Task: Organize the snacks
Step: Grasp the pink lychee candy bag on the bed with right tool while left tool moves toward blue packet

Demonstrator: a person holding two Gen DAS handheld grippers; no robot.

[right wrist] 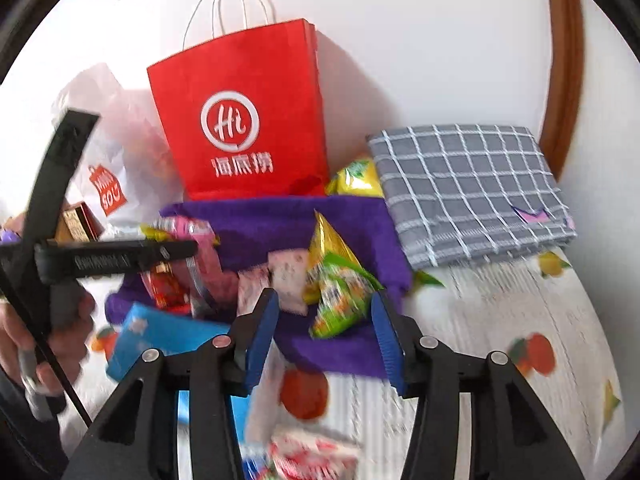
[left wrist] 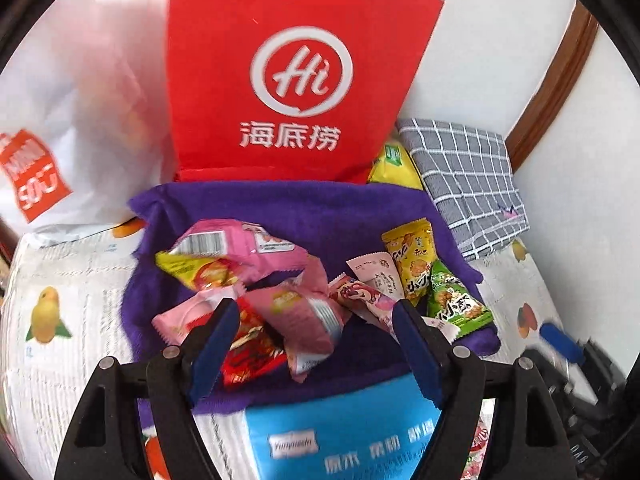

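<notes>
Snack packets (left wrist: 256, 288) lie heaped on the purple towel (left wrist: 288, 212) on the table, left claw (left wrist: 316, 344) apart above the pink packets at the towel's left, right claw (right wrist: 326, 332) apart, nothing gripped, above the green packet (right wrist: 340, 300) at the towel's right, red bag (right wrist: 244, 120) behind the towel.

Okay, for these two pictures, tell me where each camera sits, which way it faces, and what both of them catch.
Left wrist: sits on the left gripper, angled down along its open fingers at snack packets on the purple towel; only the gripper's own fingers show, nothing between them.
Right wrist: sits on the right gripper, angled down at the green packet; its open fingers show, and at far left the person's hand on the other tool.
Shared: the red paper bag, grey checked cloth, blue box, towel.
</notes>
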